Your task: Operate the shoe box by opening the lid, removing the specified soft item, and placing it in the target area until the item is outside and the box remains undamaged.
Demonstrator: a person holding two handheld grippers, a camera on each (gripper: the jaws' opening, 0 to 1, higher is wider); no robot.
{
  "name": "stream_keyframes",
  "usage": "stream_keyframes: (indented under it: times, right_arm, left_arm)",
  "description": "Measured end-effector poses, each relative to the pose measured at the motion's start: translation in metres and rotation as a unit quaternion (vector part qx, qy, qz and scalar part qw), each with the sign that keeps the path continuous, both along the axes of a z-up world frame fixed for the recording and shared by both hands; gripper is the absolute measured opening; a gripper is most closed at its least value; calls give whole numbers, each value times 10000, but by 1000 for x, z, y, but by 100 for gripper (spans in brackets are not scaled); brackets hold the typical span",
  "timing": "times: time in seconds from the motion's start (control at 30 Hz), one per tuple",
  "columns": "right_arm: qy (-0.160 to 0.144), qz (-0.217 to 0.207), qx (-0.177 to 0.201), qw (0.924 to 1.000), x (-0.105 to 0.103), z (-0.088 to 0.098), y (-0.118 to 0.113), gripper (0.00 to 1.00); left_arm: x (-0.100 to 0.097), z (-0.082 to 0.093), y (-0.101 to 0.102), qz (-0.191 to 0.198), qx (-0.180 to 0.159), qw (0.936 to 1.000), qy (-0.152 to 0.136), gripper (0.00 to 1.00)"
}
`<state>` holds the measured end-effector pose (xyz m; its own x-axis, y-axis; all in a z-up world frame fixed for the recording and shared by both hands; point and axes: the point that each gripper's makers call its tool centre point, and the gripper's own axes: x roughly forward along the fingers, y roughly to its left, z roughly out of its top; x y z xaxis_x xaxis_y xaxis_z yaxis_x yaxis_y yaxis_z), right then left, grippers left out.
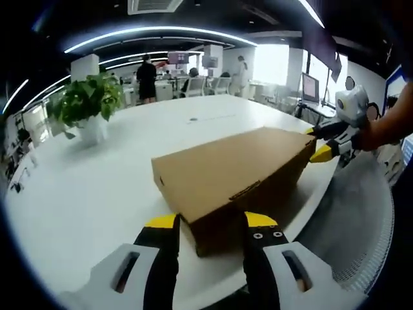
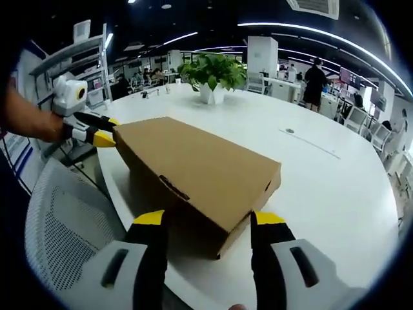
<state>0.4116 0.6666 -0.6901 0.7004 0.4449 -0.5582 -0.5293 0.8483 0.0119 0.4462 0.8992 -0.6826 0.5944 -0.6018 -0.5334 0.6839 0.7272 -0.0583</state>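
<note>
The brown cardboard shoe box (image 1: pixel 235 174) lies at centre frame on the white bench (image 1: pixel 97 187), lid down, contents hidden, no writing legible. My left gripper (image 1: pixel 210 225) and right gripper (image 2: pixel 210 223) spread their jaws wide around opposite ends, gripping nothing.

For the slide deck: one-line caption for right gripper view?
Open right gripper straddles closed shoe box corner; left gripper at far end.
</note>
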Motion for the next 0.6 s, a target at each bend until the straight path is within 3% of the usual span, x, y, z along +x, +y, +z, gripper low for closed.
stream_keyframes:
  times: [0.2, 0.27, 0.6]
  right_arm:
    - [-191, 107, -132, 9997, 2, 9, -1, 48]
    - [-315, 191, -429, 9984, 3, 9, -4, 46]
    - [-529, 132, -415, 9977, 11, 25, -7, 41]
  left_arm:
    - [2, 6, -1, 18, -57, 10000, -23, 37]
    - [4, 10, -2, 41, -76, 10000, -47, 37]
    - [12, 32, -2, 124, -317, 9992, -200, 37]
